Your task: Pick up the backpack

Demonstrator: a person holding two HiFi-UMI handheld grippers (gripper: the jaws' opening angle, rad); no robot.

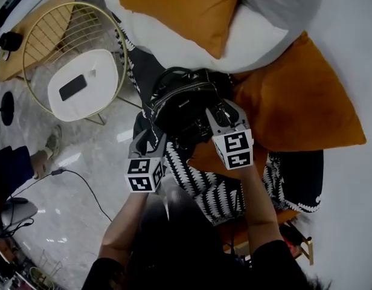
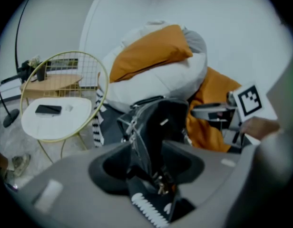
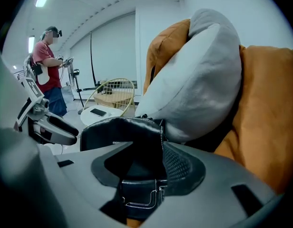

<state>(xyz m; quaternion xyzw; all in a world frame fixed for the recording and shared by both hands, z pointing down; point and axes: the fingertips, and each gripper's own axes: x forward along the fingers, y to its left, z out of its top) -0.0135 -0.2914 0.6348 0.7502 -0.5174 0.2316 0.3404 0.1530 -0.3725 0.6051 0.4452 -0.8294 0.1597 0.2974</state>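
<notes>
wire chair (image 1: 107, 62) with a phone (image 1: 72, 87) on its seat sits off left, then the left gripper (image 1: 151, 135), jaws wide and loose around the black backpack (image 1: 183, 101), which rests on a patterned throw (image 1: 204, 189), right gripper (image 1: 221, 112) equally wide over its other edge, orange cushion (image 1: 295, 107) just beside it

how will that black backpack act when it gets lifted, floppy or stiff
Probably floppy: the backpack looks like soft black leather, slumped beside the orange cushion, so it may sag and fold when lifted. Likely easy to grip, since stitched seams and the top handle give purchase. The strap and metal buckle will probably dangle.
</notes>
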